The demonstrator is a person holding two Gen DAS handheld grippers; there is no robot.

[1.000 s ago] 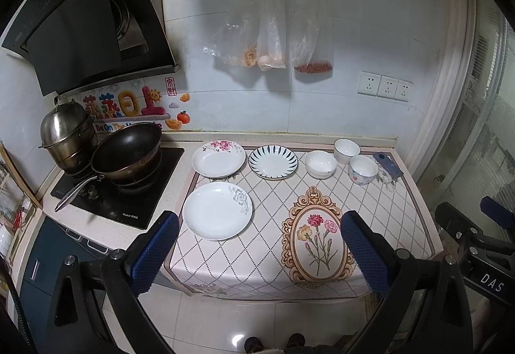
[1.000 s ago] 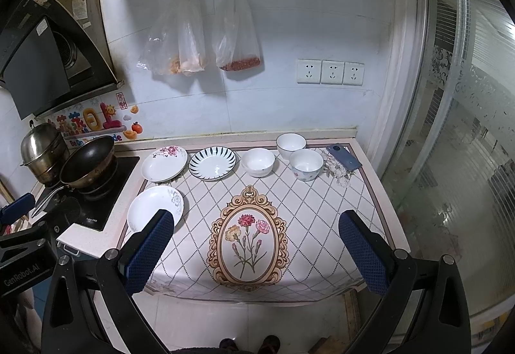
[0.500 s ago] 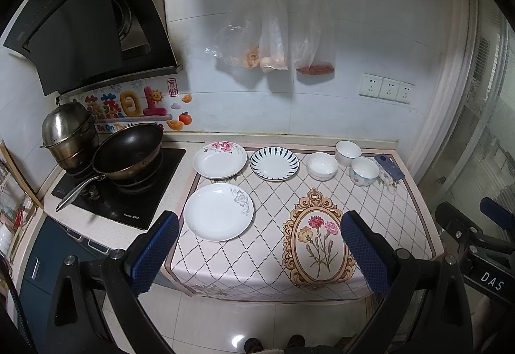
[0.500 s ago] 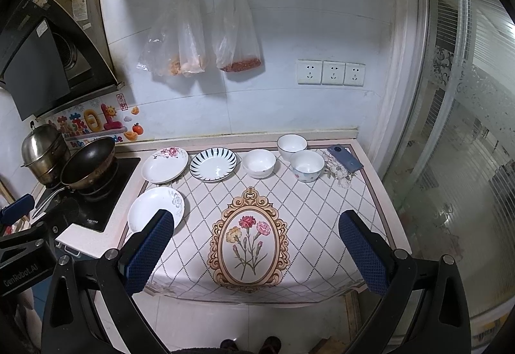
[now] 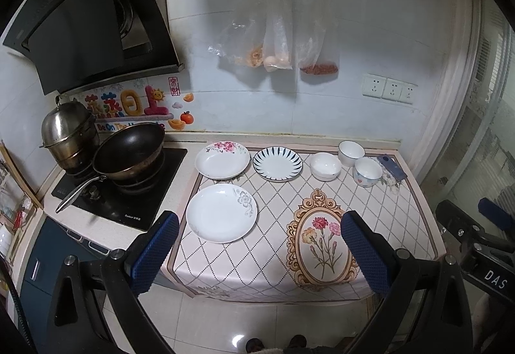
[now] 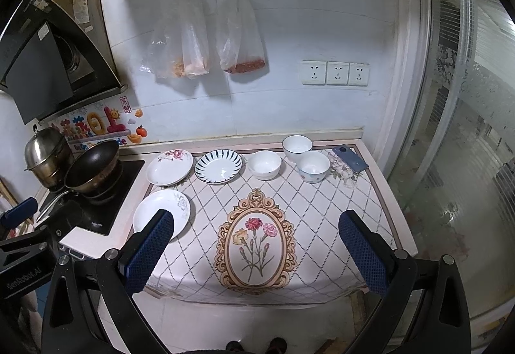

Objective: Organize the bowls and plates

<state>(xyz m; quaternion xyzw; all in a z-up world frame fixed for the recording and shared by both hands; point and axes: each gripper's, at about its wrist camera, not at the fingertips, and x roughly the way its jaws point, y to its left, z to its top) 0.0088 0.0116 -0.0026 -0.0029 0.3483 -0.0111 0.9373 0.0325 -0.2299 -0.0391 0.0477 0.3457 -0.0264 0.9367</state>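
Observation:
On the patterned cloth (image 5: 370, 205) lie three plates: a white one with a grey flower (image 5: 221, 213) (image 6: 162, 214) near the front left, a pink-flowered one (image 5: 222, 160) (image 6: 170, 168) behind it, and a blue-striped one (image 5: 277, 164) (image 6: 218, 166). Three white bowls (image 5: 325, 166) (image 5: 351, 153) (image 5: 367, 172) stand at the back right, also seen as bowls (image 6: 264, 164) (image 6: 297, 148) (image 6: 313, 166). My left gripper (image 5: 259, 252) and right gripper (image 6: 254, 252) both hang open above the counter's front edge, holding nothing.
A black wok (image 5: 128, 151) and a steel pot (image 5: 69, 131) sit on the cooktop (image 5: 135, 202) at the left. A dark phone (image 5: 391, 166) lies at the back right corner. Plastic bags (image 5: 280, 32) hang on the wall. A glass door (image 6: 466, 160) stands to the right.
Both views have shifted very slightly; the grippers stay open and the dishes have not moved.

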